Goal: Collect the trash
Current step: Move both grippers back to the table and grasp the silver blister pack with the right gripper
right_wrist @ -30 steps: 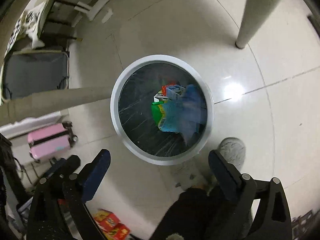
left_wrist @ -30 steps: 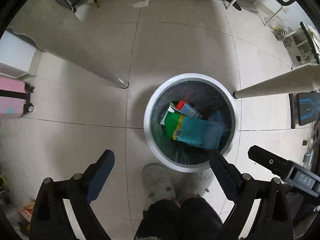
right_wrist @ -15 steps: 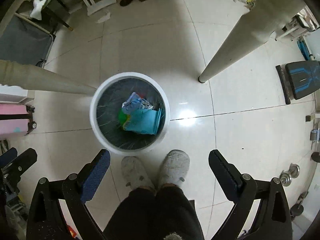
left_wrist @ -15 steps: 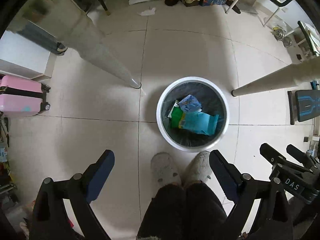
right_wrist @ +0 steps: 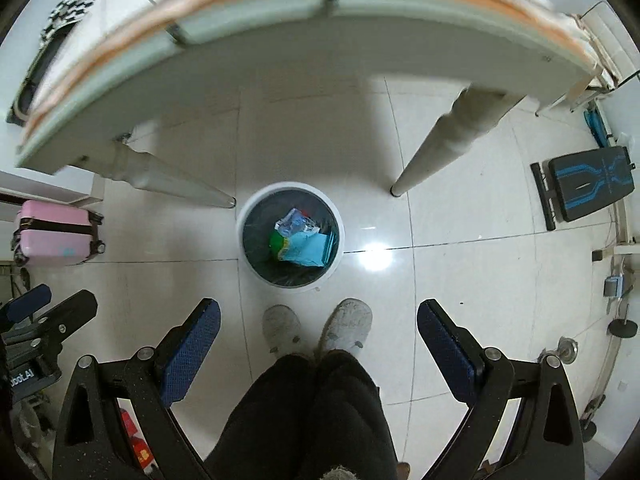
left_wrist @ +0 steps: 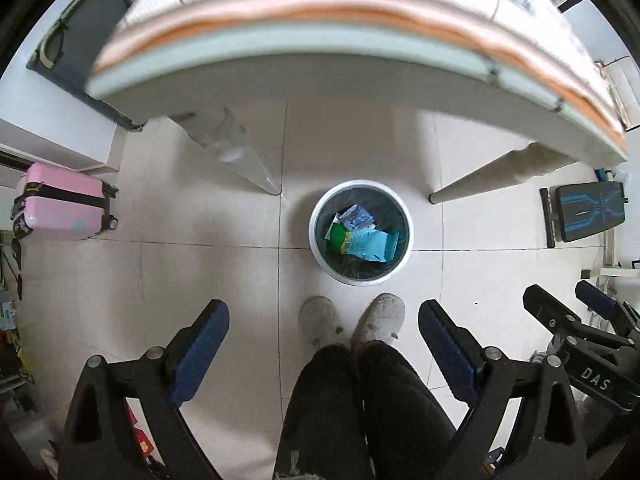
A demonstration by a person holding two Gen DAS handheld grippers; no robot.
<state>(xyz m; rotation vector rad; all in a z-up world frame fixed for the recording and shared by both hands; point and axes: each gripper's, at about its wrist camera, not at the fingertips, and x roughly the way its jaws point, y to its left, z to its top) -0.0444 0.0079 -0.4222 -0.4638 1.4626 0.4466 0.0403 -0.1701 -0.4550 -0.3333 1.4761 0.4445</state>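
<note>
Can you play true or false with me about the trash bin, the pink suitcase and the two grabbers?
1. The round white trash bin holds a light blue wrapper. True.
2. The left gripper clutches a bottle. False: it is open and holds nothing.
3. The pink suitcase stands on the table. False: it is on the floor.
4. The right gripper is open. True.
5. The bin lies tipped over. False: it stands upright.
</note>
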